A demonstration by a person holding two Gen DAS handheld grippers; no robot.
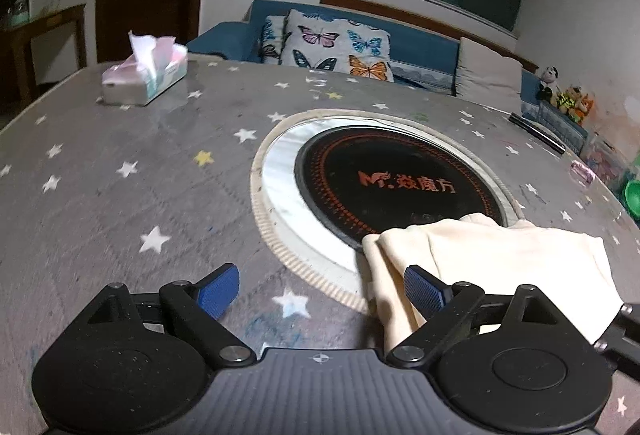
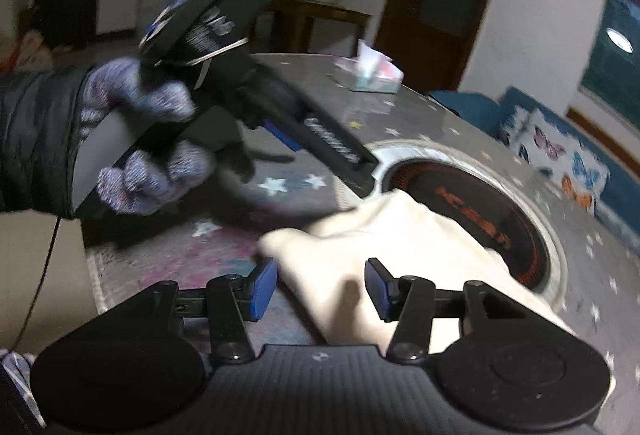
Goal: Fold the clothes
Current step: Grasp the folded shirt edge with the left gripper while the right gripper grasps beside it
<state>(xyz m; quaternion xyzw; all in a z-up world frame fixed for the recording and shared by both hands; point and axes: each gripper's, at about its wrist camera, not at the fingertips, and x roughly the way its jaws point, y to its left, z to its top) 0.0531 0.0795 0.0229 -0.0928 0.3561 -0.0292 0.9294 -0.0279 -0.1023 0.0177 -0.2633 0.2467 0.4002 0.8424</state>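
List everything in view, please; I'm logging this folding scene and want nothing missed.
cream garment: one, cream, crumpled on the table, partly over the cooktop
cooktop: one, black with orange markings, round, set in the table's middle
tablecloth: one, grey with stars, covering the table
tissue box: one, white and pastel, far left corner of the table
butterfly cushion: one clearly seen, white with coloured butterflies, on the blue sofa
soft toys: several, mixed colours, right end of the sofa
left gripper: one, black, blue fingers open
right gripper: one, black, blue fingers open over the garment
gloved hand: one, purple-white, holding the left gripper
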